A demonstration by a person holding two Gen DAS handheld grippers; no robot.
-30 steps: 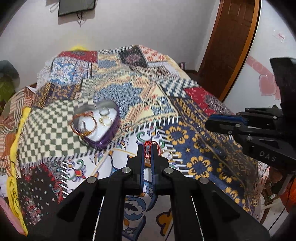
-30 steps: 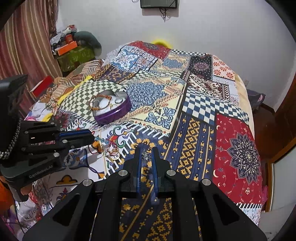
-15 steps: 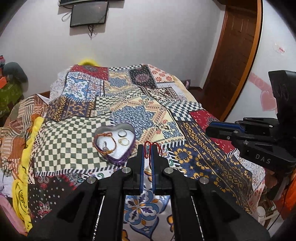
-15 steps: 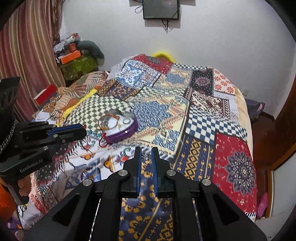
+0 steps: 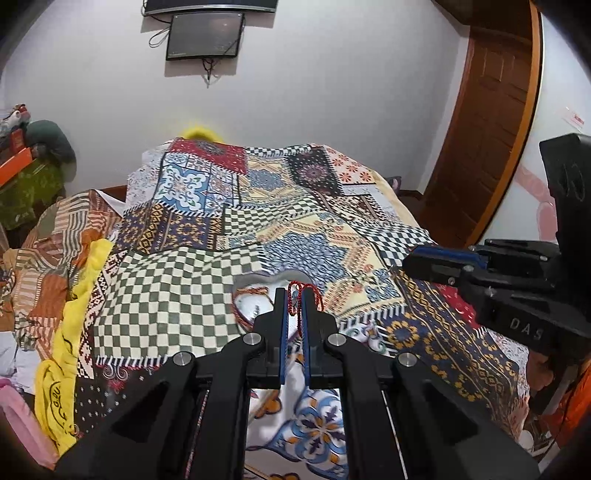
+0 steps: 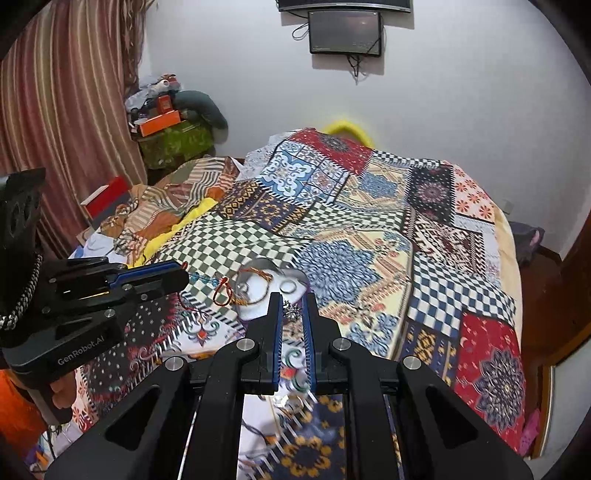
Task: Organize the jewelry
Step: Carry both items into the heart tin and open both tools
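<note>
A heart-shaped tin (image 6: 264,267) with a purple wall lies on the patchwork bedspread (image 6: 369,236). It holds a brown cord bracelet (image 6: 255,291) and two rings (image 6: 290,286). My left gripper (image 5: 294,295) is shut on a red cord bracelet (image 5: 301,286), held above the bed with the tin (image 5: 255,286) partly hidden behind its fingers. In the right wrist view the left gripper (image 6: 183,275) comes in from the left, the red bracelet (image 6: 223,291) dangling from its tip. My right gripper (image 6: 293,304) is shut on a small silver jewel (image 6: 291,313); it shows at the right of the left wrist view (image 5: 408,264).
The bed fills the middle of both views. Crumpled striped and yellow cloths (image 5: 74,280) lie along its left side. A green box with clutter (image 6: 173,140) stands by a curtain. A wooden door (image 5: 495,110) is at the right, a dark screen (image 6: 345,33) on the far wall.
Both grippers have risen and drawn back from the bedspread, each keeping its piece. The tin now shows right behind both pairs of fingertips, and more of the wall is in view.
</note>
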